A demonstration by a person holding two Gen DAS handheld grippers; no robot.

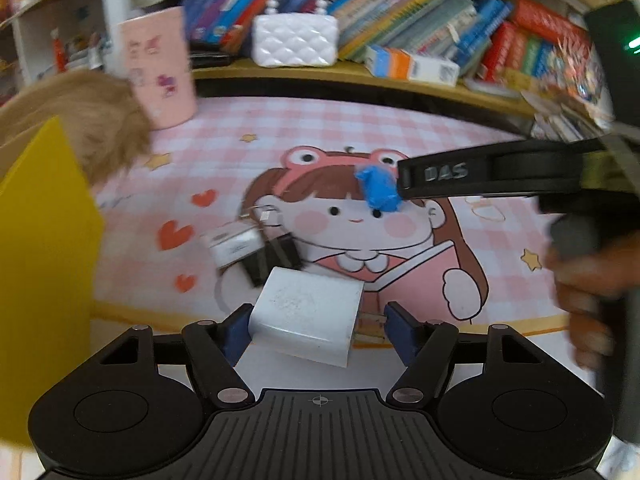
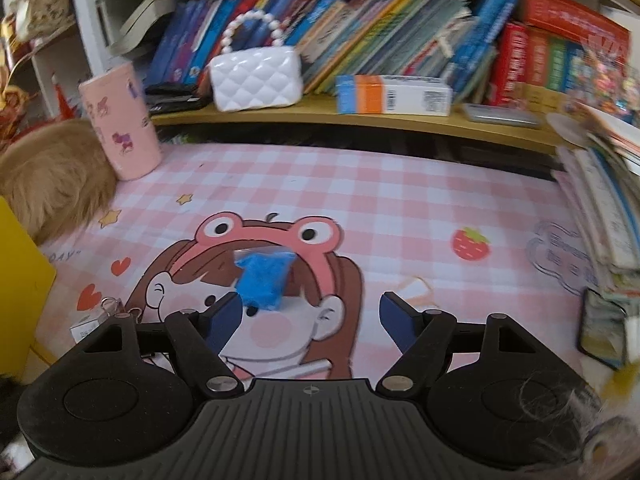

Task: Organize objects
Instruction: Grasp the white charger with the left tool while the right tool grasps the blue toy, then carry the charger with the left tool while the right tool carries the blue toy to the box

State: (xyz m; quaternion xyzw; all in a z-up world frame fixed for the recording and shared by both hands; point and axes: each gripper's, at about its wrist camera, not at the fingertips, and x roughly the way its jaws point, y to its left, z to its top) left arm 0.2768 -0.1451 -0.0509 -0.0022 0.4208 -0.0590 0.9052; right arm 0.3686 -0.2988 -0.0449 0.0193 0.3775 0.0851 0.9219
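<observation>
White charger (image 1: 306, 322) between left gripper (image 1: 316, 330) pads, near front edge of pink mat (image 1: 360, 128); left pad touching, right pad clear. Right gripper (image 2: 312, 316) apart, empty, blue packet (image 2: 264, 280) mid-mat just ahead.

the left gripper (image 1: 316, 330) tilts steeply down over the pink desk mat (image 1: 360, 128), jaws apart around a white block (image 1: 308, 316); its left pad touches the block, the right pad stands clear of it. the right gripper (image 2: 312, 320) also angles down over the mat, jaws parted and empty. a hand (image 1: 584, 288) grips its handle at the mat's right side.
</observation>
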